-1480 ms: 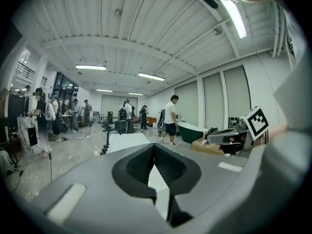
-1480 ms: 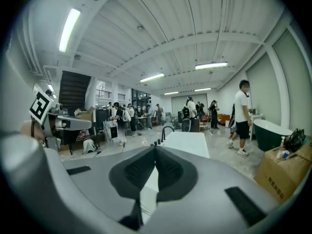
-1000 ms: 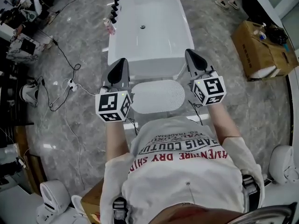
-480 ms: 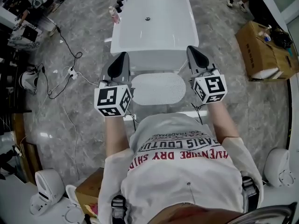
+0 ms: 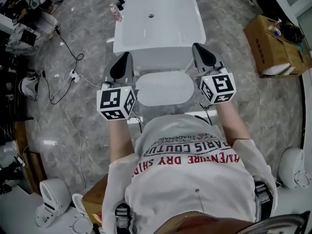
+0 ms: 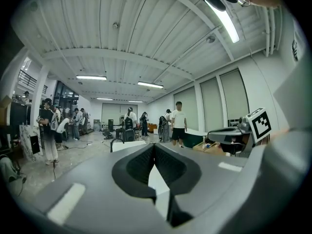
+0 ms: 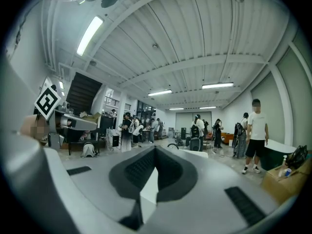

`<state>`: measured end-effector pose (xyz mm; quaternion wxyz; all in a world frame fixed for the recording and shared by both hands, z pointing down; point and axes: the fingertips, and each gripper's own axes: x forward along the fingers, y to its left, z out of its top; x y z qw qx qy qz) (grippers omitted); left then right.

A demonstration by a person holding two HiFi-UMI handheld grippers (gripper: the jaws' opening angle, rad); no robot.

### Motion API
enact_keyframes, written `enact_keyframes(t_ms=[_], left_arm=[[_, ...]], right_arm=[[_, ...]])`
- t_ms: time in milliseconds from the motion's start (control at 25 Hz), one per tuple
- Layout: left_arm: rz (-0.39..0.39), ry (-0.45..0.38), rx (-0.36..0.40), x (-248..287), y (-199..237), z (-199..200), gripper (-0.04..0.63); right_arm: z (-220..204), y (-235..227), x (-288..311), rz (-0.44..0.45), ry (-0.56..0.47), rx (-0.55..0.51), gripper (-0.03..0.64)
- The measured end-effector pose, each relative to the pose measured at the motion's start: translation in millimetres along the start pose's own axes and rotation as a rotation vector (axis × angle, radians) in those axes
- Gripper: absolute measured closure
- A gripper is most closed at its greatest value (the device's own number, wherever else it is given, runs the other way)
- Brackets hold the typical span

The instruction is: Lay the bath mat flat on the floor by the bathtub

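Note:
A white oval bath mat [image 5: 164,88] lies flat on the grey marble floor, right against the near end of the white bathtub [image 5: 158,23]. My left gripper [image 5: 126,57] is held up over the mat's left edge, shut and empty. My right gripper [image 5: 199,48] hovers over the mat's right edge, also shut with nothing in it. In the left gripper view the jaws [image 6: 154,147] meet tip to tip and point level across the room. The right gripper view shows the same closed jaws [image 7: 155,150], with the tub rim [image 7: 195,153] just beyond them.
A cardboard box [image 5: 273,45] sits at the right. Cables and a power strip [image 5: 73,87] trail over the floor at the left. Bottles [image 5: 115,11] stand by the tub's left side. White machines [image 5: 51,204] stand at the bottom left. People [image 6: 178,121] stand far across the room.
The head view has shifted a little. Both grippers stay raised and shut on either side of the mat, which has not moved.

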<state>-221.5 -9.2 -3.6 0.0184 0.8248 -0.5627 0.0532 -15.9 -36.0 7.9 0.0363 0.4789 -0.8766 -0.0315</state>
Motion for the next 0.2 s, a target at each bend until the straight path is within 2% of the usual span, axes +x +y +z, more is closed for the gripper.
enact_keyframes(t_ms=[200], left_arm=[[-0.017,0.009,-0.010,1.8,-2.7,-6.1,0.583]], right_arm=[[-6.1,0.7,-3.8,-0.007,0.002,0.001,0.611]])
